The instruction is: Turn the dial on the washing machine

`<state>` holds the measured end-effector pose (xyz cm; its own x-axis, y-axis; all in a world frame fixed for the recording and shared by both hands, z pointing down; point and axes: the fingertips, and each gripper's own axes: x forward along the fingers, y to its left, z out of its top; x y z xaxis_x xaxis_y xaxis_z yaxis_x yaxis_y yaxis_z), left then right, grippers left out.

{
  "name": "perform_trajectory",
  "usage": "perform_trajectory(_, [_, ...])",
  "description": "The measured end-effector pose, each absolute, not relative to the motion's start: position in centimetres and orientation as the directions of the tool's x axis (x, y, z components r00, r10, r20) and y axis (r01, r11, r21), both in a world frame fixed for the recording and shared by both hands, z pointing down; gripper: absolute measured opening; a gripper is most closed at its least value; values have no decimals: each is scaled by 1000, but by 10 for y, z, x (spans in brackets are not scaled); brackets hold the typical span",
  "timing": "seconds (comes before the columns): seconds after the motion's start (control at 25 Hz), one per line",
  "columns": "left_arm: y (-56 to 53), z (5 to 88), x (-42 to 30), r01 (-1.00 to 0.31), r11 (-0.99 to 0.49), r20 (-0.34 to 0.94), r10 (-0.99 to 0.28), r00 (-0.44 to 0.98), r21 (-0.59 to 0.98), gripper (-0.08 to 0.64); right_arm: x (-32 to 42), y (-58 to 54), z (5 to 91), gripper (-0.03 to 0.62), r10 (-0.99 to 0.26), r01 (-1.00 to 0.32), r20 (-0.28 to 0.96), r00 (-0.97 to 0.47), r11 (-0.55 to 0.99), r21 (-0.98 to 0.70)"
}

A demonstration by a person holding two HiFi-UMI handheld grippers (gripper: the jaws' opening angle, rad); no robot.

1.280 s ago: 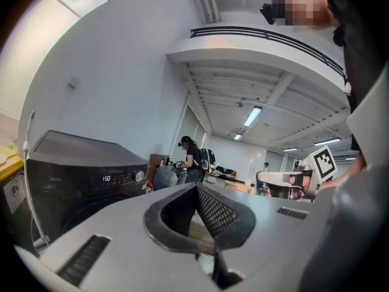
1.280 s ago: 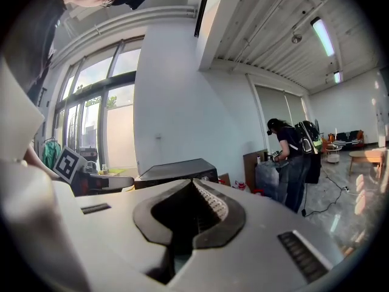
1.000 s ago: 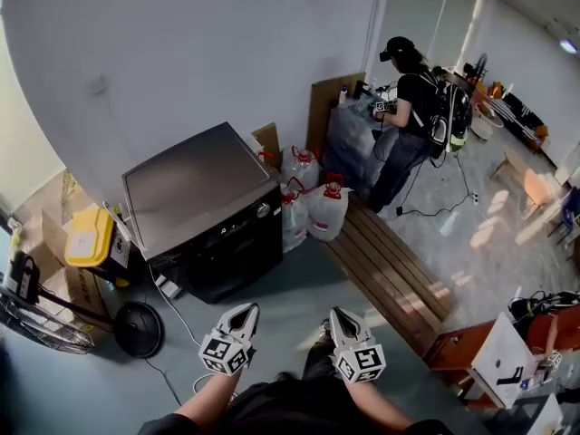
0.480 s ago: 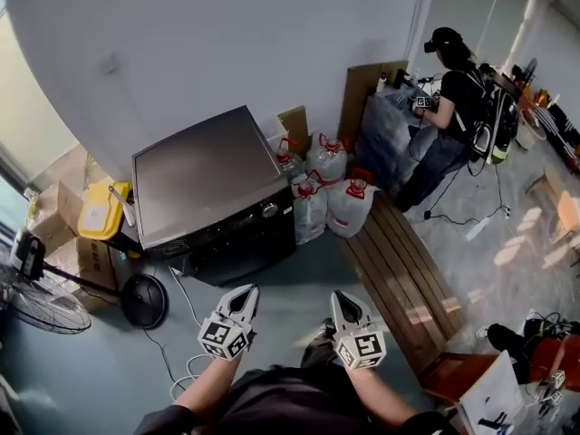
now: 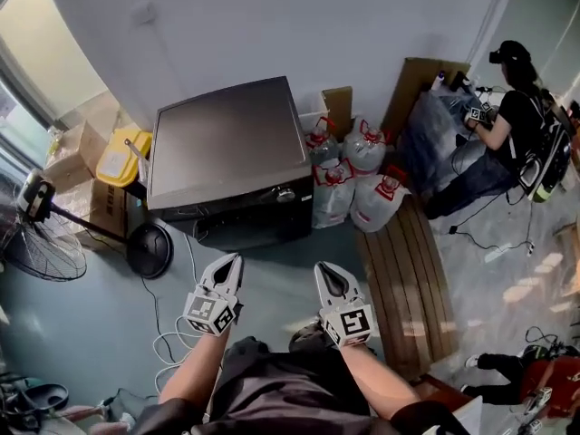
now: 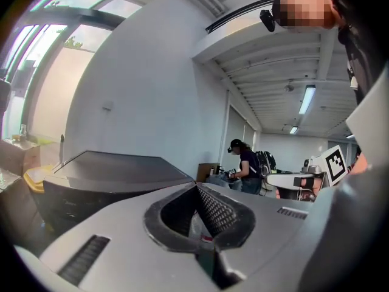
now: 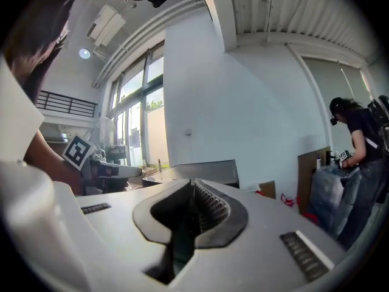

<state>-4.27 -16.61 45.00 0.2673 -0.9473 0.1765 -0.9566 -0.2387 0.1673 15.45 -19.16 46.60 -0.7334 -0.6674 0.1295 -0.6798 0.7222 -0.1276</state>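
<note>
1. Black front-loading washing machine with a grey metal top [image 5: 227,143] stands against the white wall [image 5: 272,25]. Its small silver round dial [image 5: 286,194] sits on the front panel, towards the panel's right end in the head view.
2. Both tongs are held side by side over the floor, well apart from the machine front and pointing towards it. The dial lies ahead of the gap between them, nearer the right one's line.
3. Left gripper [image 5: 232,261]: jaws clenched tip to tip, nothing between them, touching nothing.
4. Right gripper [image 5: 323,270]: jaws likewise closed together, empty, touching nothing.
5. Floor is grey-blue [image 5: 91,324]. Clear plastic water jugs with red caps [image 5: 337,188] are clustered just beside the machine's right side, and a slatted wooden bench [image 5: 410,279] runs beyond them.
6. Left of the machine: a yellow-lidded bin [image 5: 122,157], cardboard boxes [image 5: 91,143] and a black pedestal fan [image 5: 41,243].
7. A second person in dark clothes [image 5: 512,125] stands at far right.
</note>
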Motion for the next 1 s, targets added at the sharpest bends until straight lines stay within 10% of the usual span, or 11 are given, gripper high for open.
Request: perform_trajectory(1.0, [-237,558,-113,-935,-263,187,-932,310,239,14,27,-329,601,232,-649,-680,219,-729,724,-115])
